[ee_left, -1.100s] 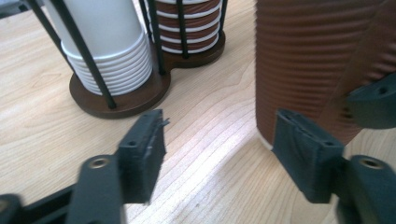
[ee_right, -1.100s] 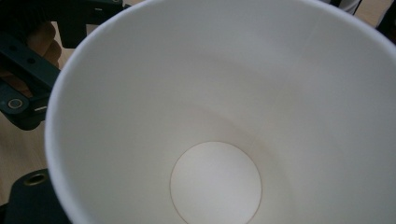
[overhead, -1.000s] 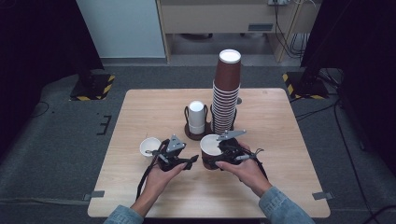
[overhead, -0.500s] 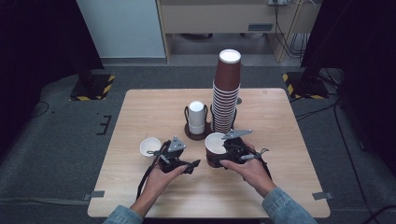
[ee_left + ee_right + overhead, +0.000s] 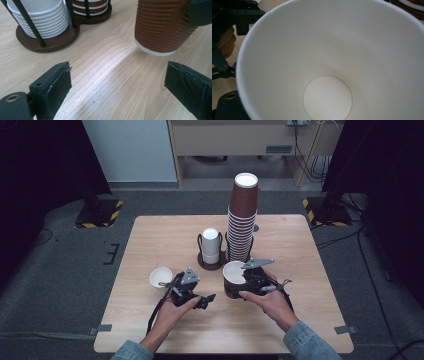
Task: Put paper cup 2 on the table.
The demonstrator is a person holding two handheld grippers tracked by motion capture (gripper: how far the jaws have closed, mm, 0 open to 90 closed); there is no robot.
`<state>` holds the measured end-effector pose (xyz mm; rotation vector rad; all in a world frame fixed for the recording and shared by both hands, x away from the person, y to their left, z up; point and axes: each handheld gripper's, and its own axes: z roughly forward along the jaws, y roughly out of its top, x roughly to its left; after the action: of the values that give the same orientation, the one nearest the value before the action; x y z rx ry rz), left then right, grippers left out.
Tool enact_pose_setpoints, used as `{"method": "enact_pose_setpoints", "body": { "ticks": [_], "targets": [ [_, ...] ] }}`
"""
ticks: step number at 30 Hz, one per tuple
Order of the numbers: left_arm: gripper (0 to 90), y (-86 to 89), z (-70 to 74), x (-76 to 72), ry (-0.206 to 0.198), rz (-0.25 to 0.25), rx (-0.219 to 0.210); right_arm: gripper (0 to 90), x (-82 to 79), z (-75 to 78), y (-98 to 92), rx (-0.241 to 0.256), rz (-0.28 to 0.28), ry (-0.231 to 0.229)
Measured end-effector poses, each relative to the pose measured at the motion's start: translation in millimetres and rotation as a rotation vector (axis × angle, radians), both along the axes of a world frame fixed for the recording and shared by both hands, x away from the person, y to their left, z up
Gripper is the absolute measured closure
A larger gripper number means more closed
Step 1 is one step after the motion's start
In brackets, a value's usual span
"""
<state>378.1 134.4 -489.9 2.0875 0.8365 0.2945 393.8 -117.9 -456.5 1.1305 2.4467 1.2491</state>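
While the right gripper (image 5: pixel 250 285) grips the brown ribbed cup (image 5: pixel 233 279) near the desk's front edge, base tilted just off the wood, the left gripper (image 5: pixel 192 292) sits spread and empty beside it. Judged step: placing the cup; next, level and lower. Right gripper view shows its white, empty inside; left gripper view shows the holder (image 5: pixel 53 41) behind.

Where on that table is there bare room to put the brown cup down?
The table's far left corner, its right side beyond the tall cup stack, and its near edge are bare. It is crowded mid-table around the cup holder, small white cup and both grippers.
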Motion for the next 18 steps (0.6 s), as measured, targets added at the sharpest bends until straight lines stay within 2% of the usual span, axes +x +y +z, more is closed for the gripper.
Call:
{"method": "enact_pose_setpoints", "body": {
  "ticks": [9,18],
  "targets": [
    [6.3,1.3,-0.3,-0.1,0.002,0.001,0.001,12.5,0.8,0.7,-11.4,-0.002,-0.023,-0.010],
    [6.3,1.7,-1.1,-0.6,0.005,-0.002,0.004,12.5,1.0,0.4,-33.6,-0.014,-0.075,-0.029]
  ]
}}
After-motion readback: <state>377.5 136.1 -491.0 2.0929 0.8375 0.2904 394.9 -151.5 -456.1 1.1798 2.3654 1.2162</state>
